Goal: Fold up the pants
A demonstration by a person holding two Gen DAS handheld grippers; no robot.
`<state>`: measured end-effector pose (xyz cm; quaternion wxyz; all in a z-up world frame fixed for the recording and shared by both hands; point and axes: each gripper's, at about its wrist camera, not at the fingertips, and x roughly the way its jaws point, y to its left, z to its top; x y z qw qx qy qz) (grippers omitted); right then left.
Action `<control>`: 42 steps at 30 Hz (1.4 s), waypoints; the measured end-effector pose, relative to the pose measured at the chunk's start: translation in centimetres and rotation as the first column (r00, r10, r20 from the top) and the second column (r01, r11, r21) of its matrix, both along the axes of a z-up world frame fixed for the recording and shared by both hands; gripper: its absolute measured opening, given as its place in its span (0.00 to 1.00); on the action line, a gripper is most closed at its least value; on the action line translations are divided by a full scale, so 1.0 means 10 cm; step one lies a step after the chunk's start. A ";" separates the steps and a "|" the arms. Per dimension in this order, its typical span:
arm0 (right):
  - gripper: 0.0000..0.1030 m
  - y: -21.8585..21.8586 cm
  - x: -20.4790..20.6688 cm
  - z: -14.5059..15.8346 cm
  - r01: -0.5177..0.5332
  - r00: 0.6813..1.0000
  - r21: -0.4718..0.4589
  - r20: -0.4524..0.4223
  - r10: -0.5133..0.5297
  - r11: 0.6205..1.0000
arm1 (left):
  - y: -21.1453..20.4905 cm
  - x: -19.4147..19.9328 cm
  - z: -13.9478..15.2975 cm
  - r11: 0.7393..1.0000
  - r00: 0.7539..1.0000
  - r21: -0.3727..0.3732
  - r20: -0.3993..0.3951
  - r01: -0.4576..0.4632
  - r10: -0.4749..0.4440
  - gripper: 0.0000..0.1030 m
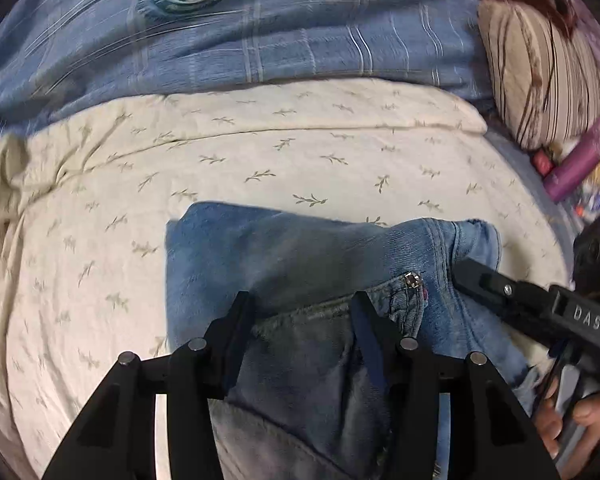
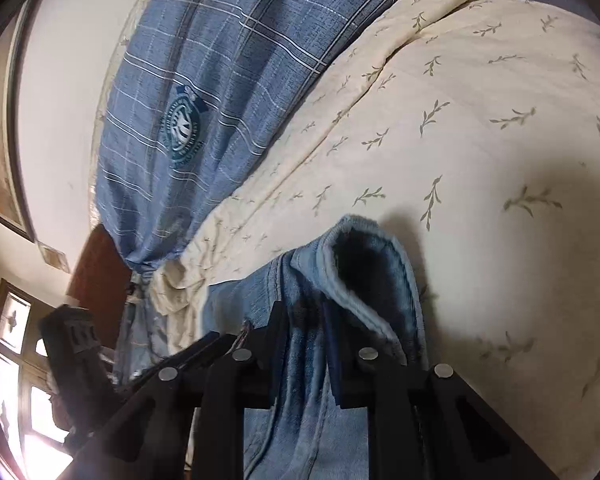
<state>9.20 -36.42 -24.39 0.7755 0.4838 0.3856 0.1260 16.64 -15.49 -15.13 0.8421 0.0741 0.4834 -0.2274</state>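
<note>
The blue denim pants (image 1: pixel 300 252) lie bunched on a cream leaf-print sheet (image 1: pixel 260 152). My left gripper (image 1: pixel 300 308) has its fingers spread over the darker inner denim near a pocket rivet, with cloth between them; a firm pinch does not show. My right gripper (image 2: pixel 306 312) is shut on the pants (image 2: pixel 300 380) near the waistband edge, which curls up ahead of the fingers. The right gripper also shows in the left wrist view (image 1: pixel 480 276), pressed into the denim at the right, with the person's hand behind it.
A blue plaid blanket (image 1: pixel 260 40) with a round crest lies behind the sheet. A striped pillow (image 1: pixel 540 80) and a purple bottle (image 1: pixel 580 160) sit at the right. In the right wrist view, a white wall (image 2: pixel 60 120) and a window (image 2: pixel 16 380) lie left.
</note>
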 end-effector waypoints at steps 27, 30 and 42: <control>0.24 0.53 -0.84 0.18 -0.176 0.983 -0.319 -0.005 0.184 0.931 | 0.47 -1.22 -0.26 0.994 0.995 0.053 0.023 0.092 -0.093 0.54; 0.24 0.57 -0.82 0.19 -0.179 0.982 -0.349 -0.007 0.189 0.920 | 0.52 -1.18 -0.26 0.996 0.997 0.024 -0.002 0.081 -0.081 0.55; 0.23 0.38 -1.00 0.51 -0.054 0.982 -0.288 0.156 0.103 0.956 | 0.57 -1.33 0.39 0.999 0.980 0.030 0.199 0.015 -0.020 0.74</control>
